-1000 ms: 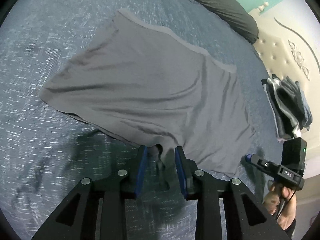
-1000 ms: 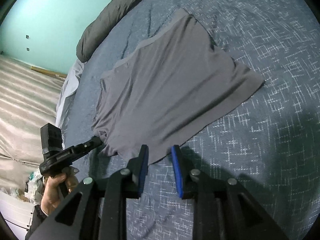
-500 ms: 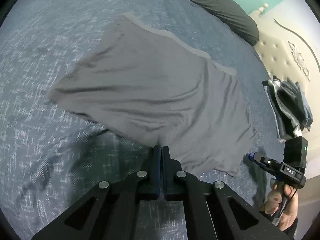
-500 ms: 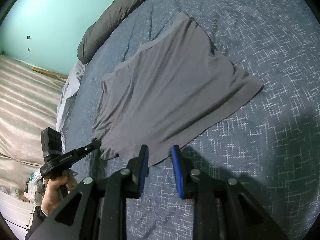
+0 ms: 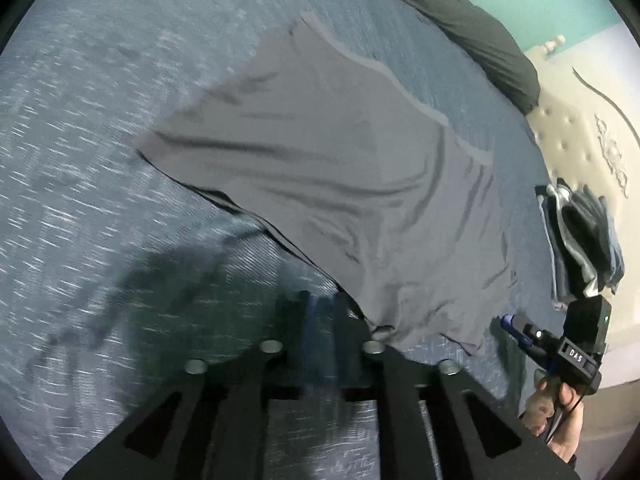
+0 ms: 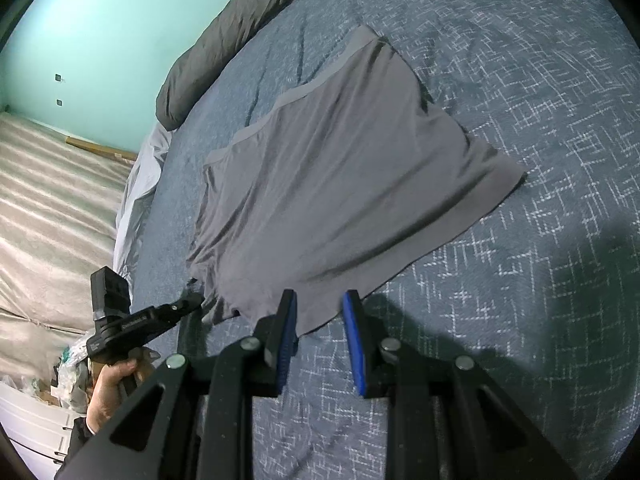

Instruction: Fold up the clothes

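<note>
A grey garment (image 5: 340,184) (image 6: 340,184) lies spread on the blue patterned bedspread (image 5: 80,200), its lighter band at the far side. My left gripper (image 5: 324,304) is blurred by motion. Its fingers stand slightly apart with only bedspread between them, and the garment's near corner (image 5: 376,326) lies just right of them. In the right wrist view the left gripper (image 6: 192,302) points at that same corner. My right gripper (image 6: 320,300) is open just above the garment's near hem, holding nothing. It also shows at the lower right (image 5: 516,328), held by a hand (image 5: 552,404).
A dark duvet (image 6: 224,40) lies rolled along the far edge of the bed. A stack of folded clothes (image 5: 580,240) sits by the padded headboard (image 5: 572,136). Left of the bed are a pale striped floor (image 6: 48,200) and white drawers (image 6: 24,420).
The left gripper shut at the garment's near corner half a second ago and now stands slightly apart beside it. The view has swung left. The right gripper has barely moved.
</note>
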The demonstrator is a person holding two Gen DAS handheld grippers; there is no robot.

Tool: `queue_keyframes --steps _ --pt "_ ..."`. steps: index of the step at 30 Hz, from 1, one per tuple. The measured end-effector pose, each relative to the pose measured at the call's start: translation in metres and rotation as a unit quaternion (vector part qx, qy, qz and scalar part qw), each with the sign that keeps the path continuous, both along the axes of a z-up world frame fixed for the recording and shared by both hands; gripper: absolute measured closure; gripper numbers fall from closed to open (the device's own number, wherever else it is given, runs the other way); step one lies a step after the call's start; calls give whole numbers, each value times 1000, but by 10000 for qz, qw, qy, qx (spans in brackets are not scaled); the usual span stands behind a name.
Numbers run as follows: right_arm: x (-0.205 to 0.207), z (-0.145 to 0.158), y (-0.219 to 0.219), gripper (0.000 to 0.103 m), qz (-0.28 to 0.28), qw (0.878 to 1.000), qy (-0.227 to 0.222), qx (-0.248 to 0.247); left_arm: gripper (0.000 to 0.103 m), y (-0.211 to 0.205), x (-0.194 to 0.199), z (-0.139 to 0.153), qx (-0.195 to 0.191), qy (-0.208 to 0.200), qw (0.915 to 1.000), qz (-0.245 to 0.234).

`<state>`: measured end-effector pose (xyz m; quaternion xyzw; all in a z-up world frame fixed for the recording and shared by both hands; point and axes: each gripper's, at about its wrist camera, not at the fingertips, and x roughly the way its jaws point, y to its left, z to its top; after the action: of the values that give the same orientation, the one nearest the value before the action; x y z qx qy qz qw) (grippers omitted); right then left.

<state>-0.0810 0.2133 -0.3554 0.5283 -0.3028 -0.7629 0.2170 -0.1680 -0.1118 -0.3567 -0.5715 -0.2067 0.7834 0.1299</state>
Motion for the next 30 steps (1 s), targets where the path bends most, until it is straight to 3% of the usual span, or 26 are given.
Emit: queue_keyframes --steps 6,8,16,18,20,30 --pt "-2 0 -3 80 29 10000 35 -40 76 -45 -17 11 -332 222 9976 560" --pt "-3 -1 -3 80 31 10000 32 -41 64 -61 -22 15 -443 295 9958 746" --pt "-6 -3 -1 80 -2 9999 54 -104 65 -84 -38 -11 -321 270 9951 899" --pt "-7 -4 0 80 -6 9999 54 -96 76 -88 -40 -17 -295 258 9954 874" --pt "-9 -5 0 80 -9 9999 48 -88 99 -89 -39 -15 -314 324 9952 866" --pt "-11 -7 1 80 -5 10000 34 -72 102 -94 -34 0 -381 623 9936 861"
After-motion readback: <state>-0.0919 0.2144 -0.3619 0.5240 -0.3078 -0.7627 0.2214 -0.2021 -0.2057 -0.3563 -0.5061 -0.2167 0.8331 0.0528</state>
